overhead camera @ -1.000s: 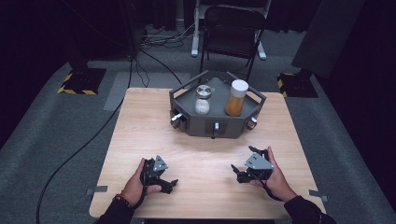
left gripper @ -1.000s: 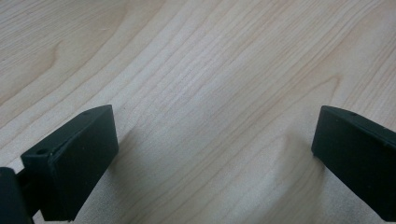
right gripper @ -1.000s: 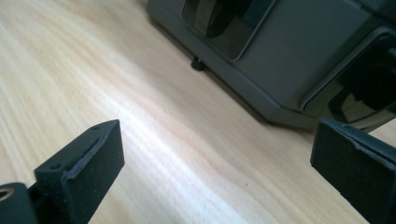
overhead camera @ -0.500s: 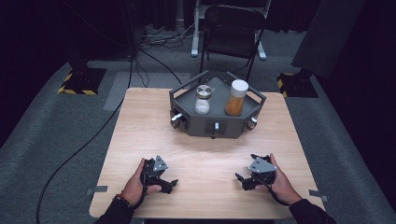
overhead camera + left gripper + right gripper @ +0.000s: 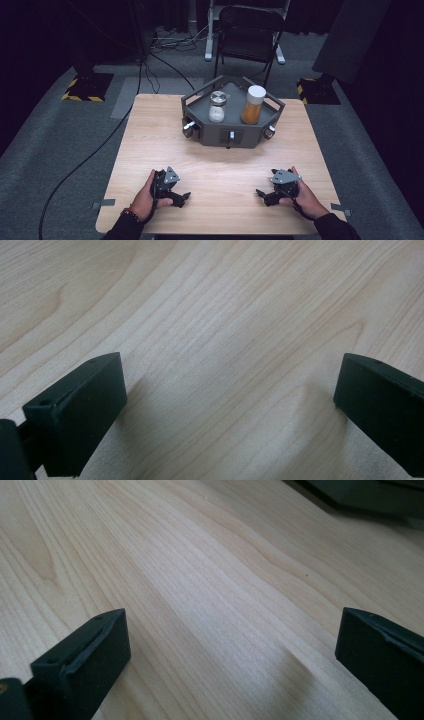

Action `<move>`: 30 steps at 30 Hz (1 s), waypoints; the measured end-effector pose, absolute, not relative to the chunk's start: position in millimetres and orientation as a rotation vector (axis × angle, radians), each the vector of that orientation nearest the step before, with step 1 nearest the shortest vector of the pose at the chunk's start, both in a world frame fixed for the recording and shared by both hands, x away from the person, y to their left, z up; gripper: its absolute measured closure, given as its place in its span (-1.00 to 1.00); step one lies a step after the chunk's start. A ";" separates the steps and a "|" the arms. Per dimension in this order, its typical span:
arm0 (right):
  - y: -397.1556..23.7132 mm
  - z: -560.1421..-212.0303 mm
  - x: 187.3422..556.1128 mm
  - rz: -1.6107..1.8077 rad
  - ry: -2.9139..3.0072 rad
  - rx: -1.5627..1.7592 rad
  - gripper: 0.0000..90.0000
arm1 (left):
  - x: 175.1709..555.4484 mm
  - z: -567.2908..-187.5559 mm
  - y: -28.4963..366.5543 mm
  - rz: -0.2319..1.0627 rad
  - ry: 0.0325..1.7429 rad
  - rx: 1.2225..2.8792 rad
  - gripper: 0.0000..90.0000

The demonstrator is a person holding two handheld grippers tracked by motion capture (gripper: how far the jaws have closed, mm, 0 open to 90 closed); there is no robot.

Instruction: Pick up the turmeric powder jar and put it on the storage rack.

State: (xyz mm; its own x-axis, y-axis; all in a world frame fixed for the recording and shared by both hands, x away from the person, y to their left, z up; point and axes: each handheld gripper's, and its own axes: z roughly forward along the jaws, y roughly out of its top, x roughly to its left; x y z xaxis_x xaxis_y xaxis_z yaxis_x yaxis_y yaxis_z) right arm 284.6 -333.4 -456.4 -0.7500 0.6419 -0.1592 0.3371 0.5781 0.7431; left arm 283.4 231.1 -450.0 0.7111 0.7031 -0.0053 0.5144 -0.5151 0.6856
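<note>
- The left gripper [image 5: 181, 199] lies low on the table [image 5: 150, 130] near its near-left corner, held in the person's left hand [image 5: 145, 199]; its jaws stand wide apart with bare wood between them, as the left gripper view shows.
- The right gripper [image 5: 264, 194] sits near the near-right corner in the right hand [image 5: 302, 197]; its jaws have just been opening and now gape wide, nothing between them but wood grain.
- The two grippers are well apart and point toward each other across the near edge.
- Toward the far edge, about midway, stands a dark grey angular tray [image 5: 200, 102] with small knobs on its front wall.
- In the tray stand a clear jar [image 5: 217, 106] with white contents and, just beside it, a taller orange jar [image 5: 253, 105] with a white lid.
- The tabletop is pale wood with a flowing grain.
- The floor is grey carpet; a black cable [image 5: 85, 160] runs across it left of the table.
- Beyond the far edge stands a dark folding chair [image 5: 247, 30], and yellow-and-black striped bases [image 5: 82, 87] sit on the floor at either side, against black surroundings.
</note>
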 end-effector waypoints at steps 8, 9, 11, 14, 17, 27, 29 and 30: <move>-347.5 -452.0 302.1 1.031 2.467 0.870 -1.00 | 283.4 -449.9 231.1 0.358 0.921 2.235 -1.00; -349.0 -451.8 303.8 1.033 2.472 0.881 -1.00 | 283.4 -449.9 231.1 0.358 0.921 2.235 -1.00; -351.8 -451.3 306.0 1.035 2.480 0.889 -1.00 | 283.4 -449.9 231.1 0.358 0.921 2.235 -1.00; -355.9 -450.8 309.6 1.041 2.492 0.910 -1.00 | 283.5 -449.9 231.1 0.358 0.921 2.235 -1.00; -359.8 -450.6 311.9 1.046 2.502 0.913 -1.00 | 283.4 -449.9 231.1 0.358 0.921 2.235 -1.00; -365.7 -450.4 314.9 1.051 2.517 0.897 -1.00 | 283.7 -449.8 231.2 0.358 0.920 2.236 -1.00; -366.1 -450.4 315.5 1.052 2.519 0.894 -1.00 | 283.7 -449.8 231.2 0.358 0.920 2.236 -1.00; -366.2 -450.4 315.5 1.052 2.520 0.893 -1.00 | 283.7 -449.8 231.2 0.358 0.920 2.236 -1.00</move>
